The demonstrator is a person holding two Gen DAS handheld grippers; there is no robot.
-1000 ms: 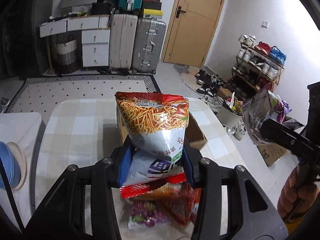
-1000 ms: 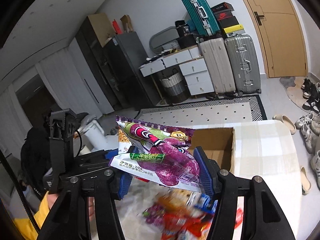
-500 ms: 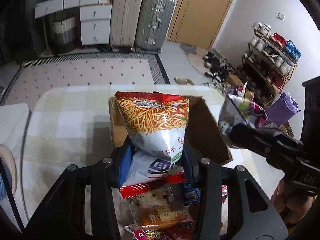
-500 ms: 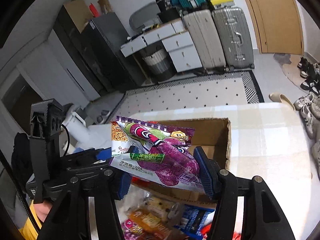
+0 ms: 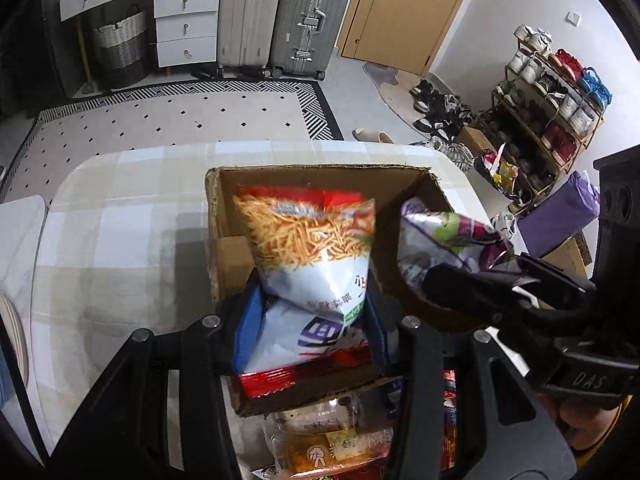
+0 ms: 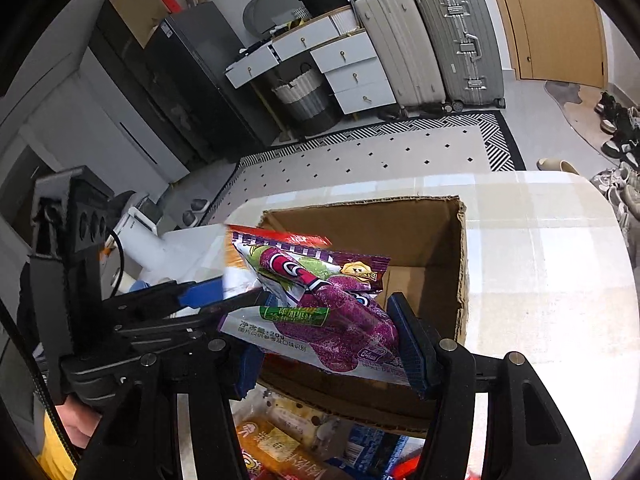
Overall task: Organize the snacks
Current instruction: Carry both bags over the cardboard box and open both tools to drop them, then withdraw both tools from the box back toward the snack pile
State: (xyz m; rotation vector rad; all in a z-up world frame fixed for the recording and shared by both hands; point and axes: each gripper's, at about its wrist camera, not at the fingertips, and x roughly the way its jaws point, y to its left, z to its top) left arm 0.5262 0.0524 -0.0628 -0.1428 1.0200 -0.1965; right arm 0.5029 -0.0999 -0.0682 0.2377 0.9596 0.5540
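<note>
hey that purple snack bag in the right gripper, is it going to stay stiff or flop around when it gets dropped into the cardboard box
Probably floppy: the purple snack bag is thin film that creases and bends between the right gripper fingers. It looks puffed and likely light for its size, so it should land softly in the cardboard box. The glossy film may be slippery.

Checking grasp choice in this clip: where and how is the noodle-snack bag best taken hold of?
As the left gripper shows: by the flat lower half of the noodle-snack bag, near the bottom red seam, pads on its two side edges, coming from the seam end. The bag is puffed higher up and narrows there, and this leaves its top free over the cardboard box.
</note>
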